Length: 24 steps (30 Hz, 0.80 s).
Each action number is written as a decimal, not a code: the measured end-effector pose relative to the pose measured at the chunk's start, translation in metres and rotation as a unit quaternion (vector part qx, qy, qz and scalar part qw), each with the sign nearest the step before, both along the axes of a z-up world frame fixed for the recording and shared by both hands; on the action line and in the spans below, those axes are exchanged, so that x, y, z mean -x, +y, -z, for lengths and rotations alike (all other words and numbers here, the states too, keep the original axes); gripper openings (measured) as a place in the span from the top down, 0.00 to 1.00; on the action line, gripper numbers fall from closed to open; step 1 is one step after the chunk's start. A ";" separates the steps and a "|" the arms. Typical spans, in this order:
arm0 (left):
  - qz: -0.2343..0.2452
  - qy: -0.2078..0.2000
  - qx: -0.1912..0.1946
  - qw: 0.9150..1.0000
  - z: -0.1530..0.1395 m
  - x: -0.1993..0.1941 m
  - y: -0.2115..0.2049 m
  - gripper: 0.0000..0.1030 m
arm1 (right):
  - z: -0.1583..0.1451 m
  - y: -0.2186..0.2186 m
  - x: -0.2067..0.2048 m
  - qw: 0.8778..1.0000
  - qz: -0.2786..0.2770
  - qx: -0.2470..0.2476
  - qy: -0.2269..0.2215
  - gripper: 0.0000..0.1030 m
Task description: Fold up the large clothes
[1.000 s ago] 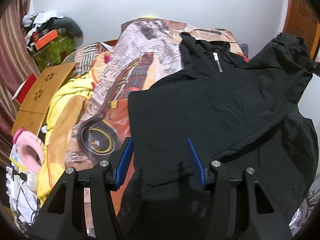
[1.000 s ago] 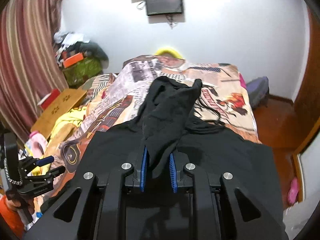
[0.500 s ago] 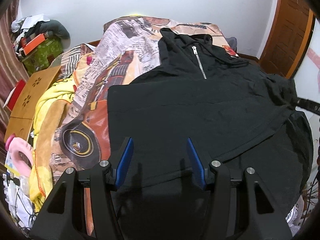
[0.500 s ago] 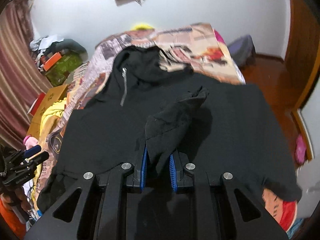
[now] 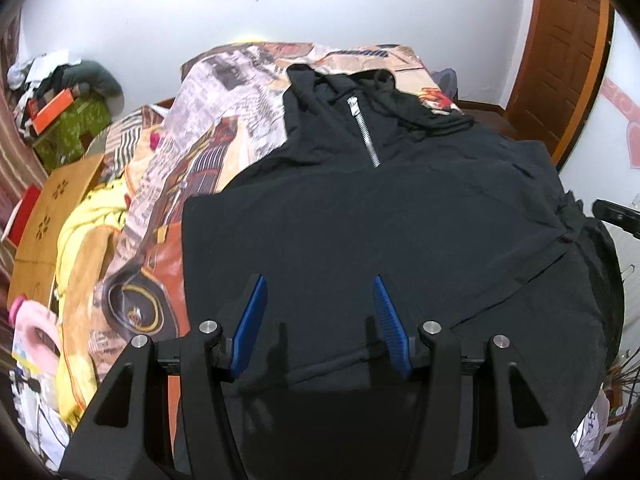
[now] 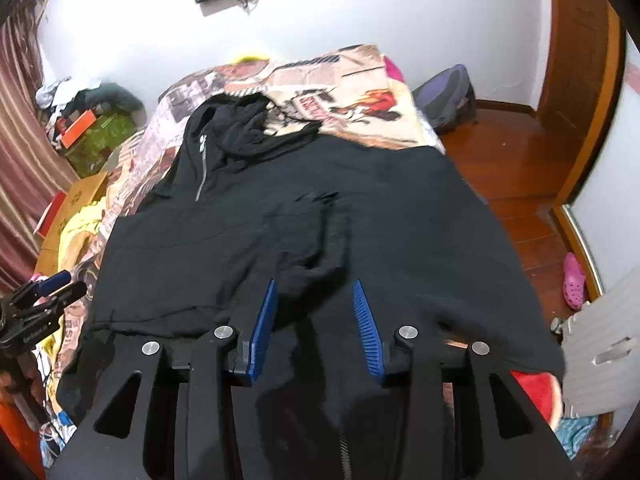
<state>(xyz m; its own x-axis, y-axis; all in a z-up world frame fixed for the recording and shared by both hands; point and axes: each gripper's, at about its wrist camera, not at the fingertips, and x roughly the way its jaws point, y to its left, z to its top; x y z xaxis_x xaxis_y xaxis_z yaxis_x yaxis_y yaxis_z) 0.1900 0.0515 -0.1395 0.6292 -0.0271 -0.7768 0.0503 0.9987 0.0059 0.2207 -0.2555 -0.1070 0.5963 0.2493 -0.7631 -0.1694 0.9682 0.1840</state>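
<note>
Left wrist view: left gripper [image 5: 318, 312] hovering over black hoodie [image 5: 380, 220] spread on the bed [image 5: 224, 128], jaws spread and empty, zipper [image 5: 362, 130] toward 12 o'clock.

Right wrist view: right gripper [image 6: 314, 316] with jaws opening, pads clear of the sleeve [image 6: 312, 240] bunched just ahead toward 12 o'clock. Risk, likely: sleeve springing back or staying rumpled, giving a lumpy, crooked fold.

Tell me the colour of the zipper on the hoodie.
Silver zipper, on the black hoodie; clearest in left wrist view.
</note>
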 end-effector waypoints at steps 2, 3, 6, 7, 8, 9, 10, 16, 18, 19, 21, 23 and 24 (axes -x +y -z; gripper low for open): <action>0.003 -0.005 0.000 1.000 -0.005 -0.005 -0.007 0.47 | -0.008 -0.017 0.005 1.000 0.021 -0.007 -0.011 0.52; 0.005 -0.007 0.001 1.000 -0.008 -0.008 -0.011 0.47 | -0.011 -0.023 0.007 0.999 0.032 -0.011 -0.016 0.46; 0.010 -0.016 0.005 1.000 -0.015 -0.016 -0.022 0.41 | -0.016 -0.049 0.012 0.996 0.081 -0.026 -0.017 0.32; 0.013 -0.020 0.007 1.000 -0.018 -0.018 -0.026 0.40 | -0.015 -0.061 0.014 0.994 0.100 -0.032 -0.014 0.32; 0.015 -0.022 0.008 1.000 -0.019 -0.020 -0.030 0.39 | -0.015 -0.066 0.014 0.993 0.108 -0.037 -0.011 0.32; 0.018 -0.024 0.010 1.000 -0.021 -0.021 -0.034 0.38 | -0.013 -0.075 0.015 0.992 0.119 -0.046 -0.005 0.32; 0.023 -0.025 0.011 0.999 -0.022 -0.023 -0.039 0.37 | -0.009 -0.085 0.016 0.990 0.129 -0.055 0.005 0.32; 0.035 -0.023 0.012 0.999 -0.020 -0.032 -0.058 0.33 | 0.020 -0.128 0.022 0.970 0.189 -0.141 0.053 0.32; 0.039 -0.019 0.017 0.999 -0.017 -0.035 -0.063 0.33 | 0.033 -0.140 0.024 0.961 0.209 -0.163 0.071 0.32; 0.040 -0.017 0.017 0.999 -0.016 -0.036 -0.066 0.33 | 0.039 -0.145 0.025 0.958 0.217 -0.172 0.079 0.32; 0.041 -0.012 0.019 0.999 -0.012 -0.039 -0.070 0.33 | 0.052 -0.153 0.024 0.948 0.228 -0.199 0.098 0.32; 0.042 -0.006 0.022 0.999 -0.009 -0.041 -0.072 0.33 | 0.066 -0.162 0.023 0.936 0.243 -0.228 0.118 0.32; 0.042 -0.003 0.024 0.999 -0.007 -0.042 -0.073 0.33 | 0.073 -0.166 0.021 0.930 0.249 -0.239 0.126 0.32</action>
<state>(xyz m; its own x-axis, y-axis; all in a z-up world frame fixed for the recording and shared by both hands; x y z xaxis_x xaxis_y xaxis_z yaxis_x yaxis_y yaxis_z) 0.2318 -0.0216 -0.1327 0.6283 -0.1160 -0.7693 0.1334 0.9902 -0.0403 0.1993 -0.4213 -0.1799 0.5458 0.3374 -0.7670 0.3854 0.7117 0.5874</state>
